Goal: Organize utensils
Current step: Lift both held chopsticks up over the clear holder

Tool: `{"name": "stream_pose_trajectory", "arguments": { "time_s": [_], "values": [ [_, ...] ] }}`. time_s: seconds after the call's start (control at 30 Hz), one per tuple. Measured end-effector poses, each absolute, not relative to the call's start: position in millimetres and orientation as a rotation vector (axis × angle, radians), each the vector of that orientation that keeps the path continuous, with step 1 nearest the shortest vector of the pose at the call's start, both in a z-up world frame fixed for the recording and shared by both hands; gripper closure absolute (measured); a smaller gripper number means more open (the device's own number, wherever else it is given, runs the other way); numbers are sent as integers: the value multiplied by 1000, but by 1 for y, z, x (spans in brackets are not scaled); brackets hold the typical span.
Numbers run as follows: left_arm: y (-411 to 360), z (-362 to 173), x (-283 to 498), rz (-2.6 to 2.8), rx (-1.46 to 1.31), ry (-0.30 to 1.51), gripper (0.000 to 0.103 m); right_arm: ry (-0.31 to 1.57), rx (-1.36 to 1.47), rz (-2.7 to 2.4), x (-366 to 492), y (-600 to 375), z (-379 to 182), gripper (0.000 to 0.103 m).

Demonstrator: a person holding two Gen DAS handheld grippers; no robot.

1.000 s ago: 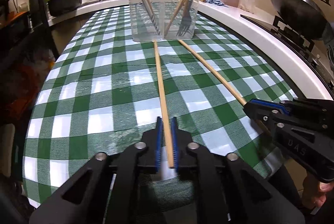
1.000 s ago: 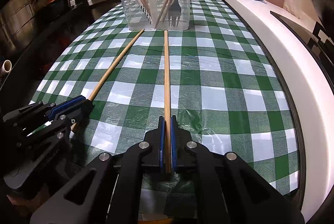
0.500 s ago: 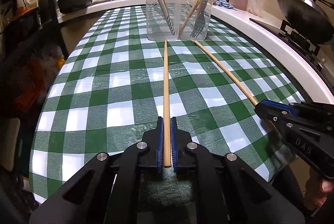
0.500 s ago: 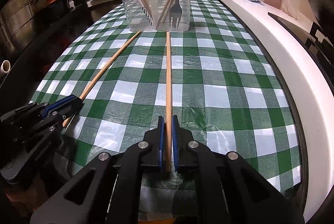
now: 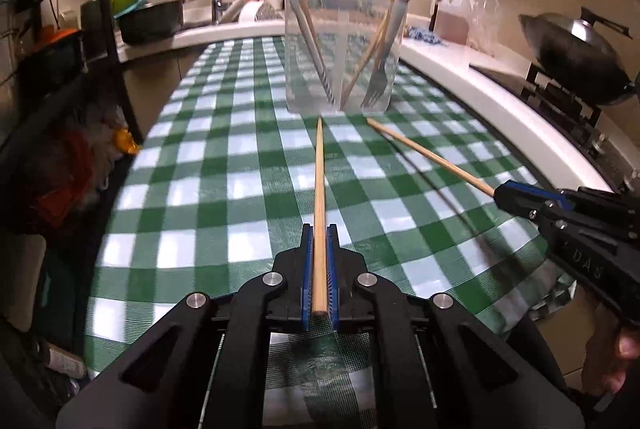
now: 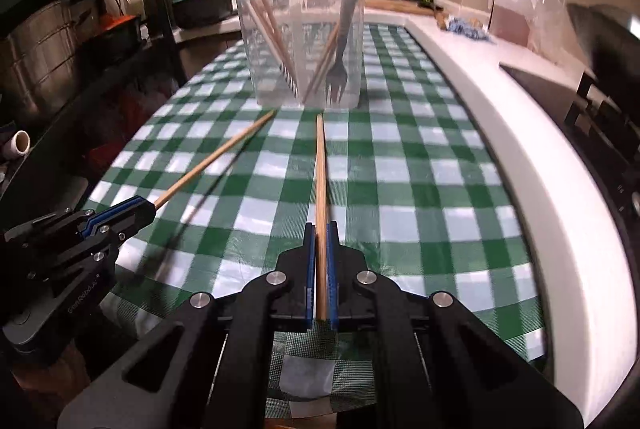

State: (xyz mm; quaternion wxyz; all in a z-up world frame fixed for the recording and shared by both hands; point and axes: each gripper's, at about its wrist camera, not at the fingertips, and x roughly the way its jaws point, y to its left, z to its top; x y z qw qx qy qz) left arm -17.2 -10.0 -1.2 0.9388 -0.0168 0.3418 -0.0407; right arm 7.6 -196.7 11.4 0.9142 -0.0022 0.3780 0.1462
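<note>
Each gripper holds one long wooden chopstick by its near end, tip pointing at a clear plastic container [image 5: 342,45] [image 6: 300,45] on the green checked tablecloth [image 5: 224,189]. My left gripper [image 5: 319,229] is shut on the left chopstick [image 5: 319,181], seen also in the right wrist view [image 6: 212,165]. My right gripper [image 6: 320,227] is shut on the right chopstick [image 6: 320,173], which the left wrist view shows too [image 5: 428,157]. Both sticks hang above the cloth, casting shadows. The container holds several chopsticks and a grey fork [image 5: 382,69] [image 6: 338,69].
A white counter edge [image 5: 480,97] [image 6: 500,109] runs along the right, with a stove and a dark wok [image 5: 576,53] beyond. A sink, pots and bottles stand at the back. A dark shelf rack [image 6: 80,29] borders the table's left side.
Both grippers have risen and lifted their chopsticks off the cloth. The sticks' tips now hover just short of the container's base.
</note>
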Motion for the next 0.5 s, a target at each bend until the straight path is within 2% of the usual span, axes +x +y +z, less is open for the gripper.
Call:
{"name": "stream_pose_trajectory", "arguments": {
  "time_s": [0.5],
  "values": [
    [-3, 65, -37, -99, -21, 525, 96, 628, -6, 297, -2, -214, 78, 98]
  ]
}}
